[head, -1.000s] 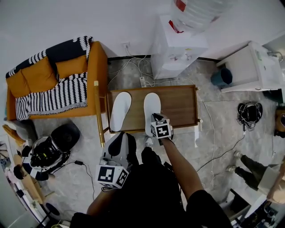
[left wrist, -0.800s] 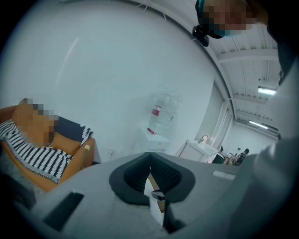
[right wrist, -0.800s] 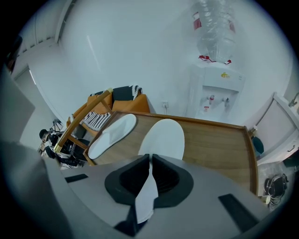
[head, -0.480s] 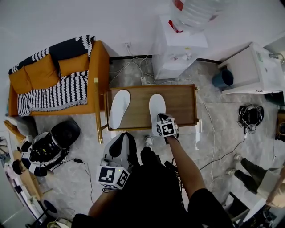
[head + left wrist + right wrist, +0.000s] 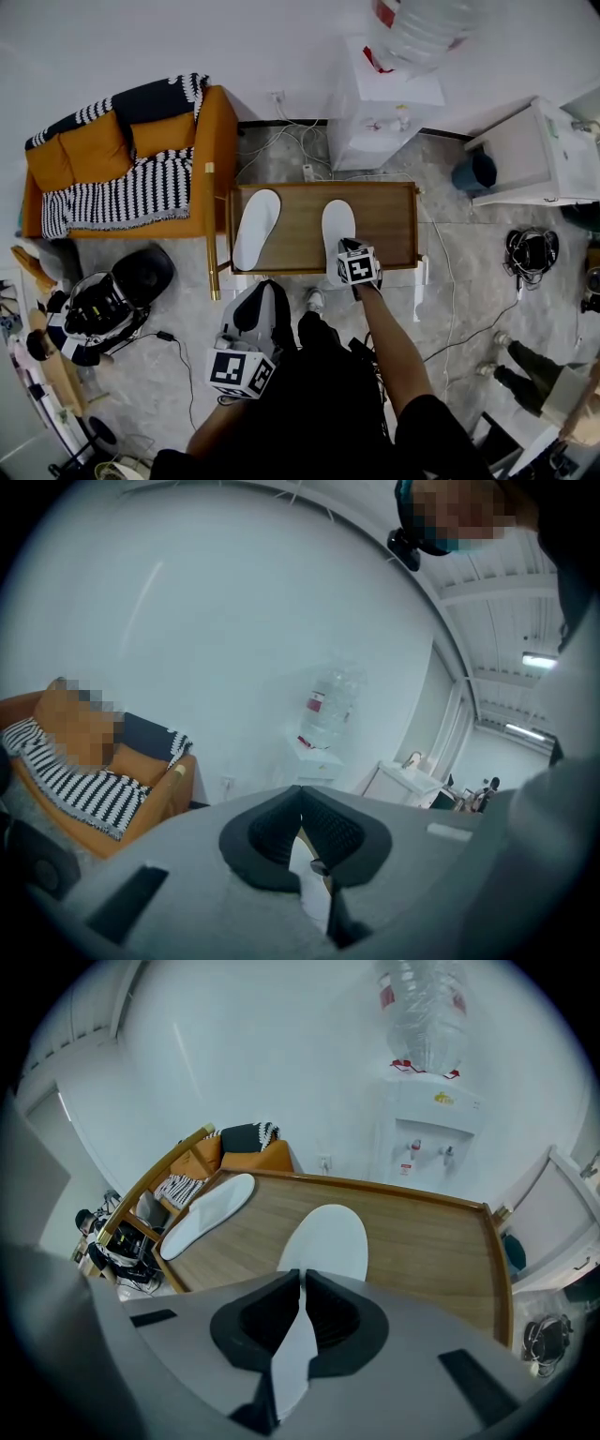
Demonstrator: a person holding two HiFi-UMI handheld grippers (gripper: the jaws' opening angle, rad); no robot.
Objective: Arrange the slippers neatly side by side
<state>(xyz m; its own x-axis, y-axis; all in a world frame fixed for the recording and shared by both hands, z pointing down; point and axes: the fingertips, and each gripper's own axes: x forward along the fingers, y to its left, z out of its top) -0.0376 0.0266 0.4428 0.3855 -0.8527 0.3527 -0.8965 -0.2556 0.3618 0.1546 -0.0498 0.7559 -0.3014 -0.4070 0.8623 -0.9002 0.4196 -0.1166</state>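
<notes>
Fingers (image 5: 267, 1316) of right gripper (image 5: 302, 1281) clamped on heel of right slipper (image 5: 328, 1237); left gripper (image 5: 300, 803) jaws together, nothing between. Both slippers flat on wooden table (image 5: 384, 225), left slipper (image 5: 255, 230) apart, angled. Grey stone floor (image 5: 469, 272); orange sofa (image 5: 122, 150) left, water dispenser (image 5: 389, 103) behind.

Right claw (image 5: 302, 1281) tight on white slipper (image 5: 330, 1237)

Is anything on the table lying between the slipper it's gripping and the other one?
Nothing visible does. Only bare table separates the held slipper, pinched by the right gripper, from the other slipper at its left.
</notes>
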